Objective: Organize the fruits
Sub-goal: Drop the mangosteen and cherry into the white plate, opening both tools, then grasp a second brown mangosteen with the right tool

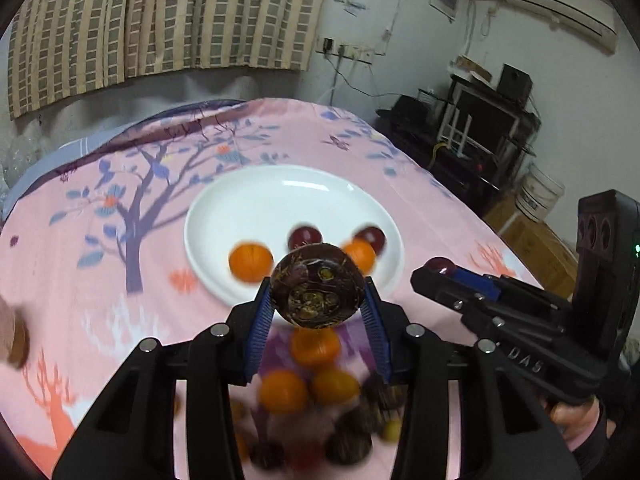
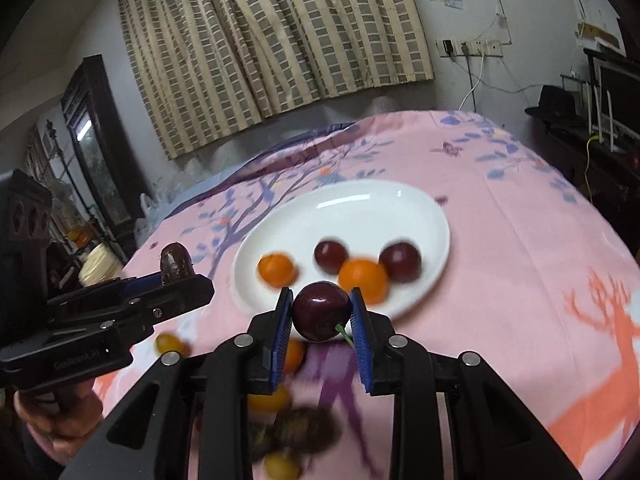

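dark round fruit (image 1: pixel 317 285) clamped in the jaws of the left gripper (image 1: pixel 318 304), held above the near rim of the white plate (image 1: pixel 240 204). cherry (image 2: pixel 320 311) clamped in the jaws of the right gripper (image 2: pixel 320 320), just before the same rim. on the plate, two oranges (image 2: pixel 277 269) and two cherries (image 2: pixel 330 255). loose fruit pile (image 1: pixel 320 412) blurred on the pink cloth (image 1: pixel 100 280) near the surface's front edge.
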### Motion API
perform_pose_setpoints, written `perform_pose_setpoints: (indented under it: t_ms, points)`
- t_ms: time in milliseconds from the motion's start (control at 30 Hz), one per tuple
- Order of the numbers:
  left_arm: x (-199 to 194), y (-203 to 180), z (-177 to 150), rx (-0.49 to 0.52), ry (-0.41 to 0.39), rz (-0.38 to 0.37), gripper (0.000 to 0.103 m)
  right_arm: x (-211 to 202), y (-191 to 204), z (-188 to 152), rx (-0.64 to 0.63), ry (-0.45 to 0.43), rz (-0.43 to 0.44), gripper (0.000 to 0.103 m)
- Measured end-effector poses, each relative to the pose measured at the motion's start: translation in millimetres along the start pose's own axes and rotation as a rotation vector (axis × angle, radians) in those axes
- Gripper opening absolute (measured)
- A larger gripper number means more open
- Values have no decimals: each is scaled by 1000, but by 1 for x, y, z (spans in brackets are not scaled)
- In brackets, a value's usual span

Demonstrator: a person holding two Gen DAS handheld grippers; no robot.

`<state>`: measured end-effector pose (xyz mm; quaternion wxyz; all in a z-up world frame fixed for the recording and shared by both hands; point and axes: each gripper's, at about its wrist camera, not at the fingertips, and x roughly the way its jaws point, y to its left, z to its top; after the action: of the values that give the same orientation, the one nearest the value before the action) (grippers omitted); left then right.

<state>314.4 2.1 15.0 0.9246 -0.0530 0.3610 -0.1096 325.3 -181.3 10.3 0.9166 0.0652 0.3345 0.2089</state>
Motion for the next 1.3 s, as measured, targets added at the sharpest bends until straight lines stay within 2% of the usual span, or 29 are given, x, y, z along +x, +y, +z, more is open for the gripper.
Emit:
perform_pose_setpoints:
  t_ms: [167,267,300,333,367,400,433,600,667,800,933,1033,1167,1300]
  points:
    - [56,21,44,-39,66,75,43,55,-15,26,15,35,-46,29]
    - [82,26,53,-28,114,119,43,73,-20,33,5,49,-59,29]
    - [89,27,54,-22,129,135,43,75,-21,33,6,54,-59,36]
    - [94,28,55,-19,142,151,46,76,-23,33,8,62,-58,49]
    - [95,30,55,-21,144,169,52,74,-23,32,11,60,-59,51]
    - [91,30,55,-29,127,175,67,72,-22,32,10,58,-58,51]
    - [83,30,54,-38,99,173,77,67,-21,32,8,53,-48,51]
    - [35,28,39,-27,27,161,92,33,-12,25,19,10,5,57]
    - [13,30,22,-21,1,158,94,21,-6,14,15,14,27,58]
    - [-22,43,-17,-40,-20,171,96,9,3,-20,3,81,54,58]
    - [-44,63,-60,-120,-34,170,96,-5,11,-53,-38,128,33,58]
    - [-51,79,-91,-191,-3,185,96,-14,10,-68,-15,145,36,58]
    - [-59,87,-104,-231,4,163,96,-11,9,-84,16,210,64,58]
    - [-66,89,-109,-233,-24,172,96,-8,2,-88,70,238,79,49]
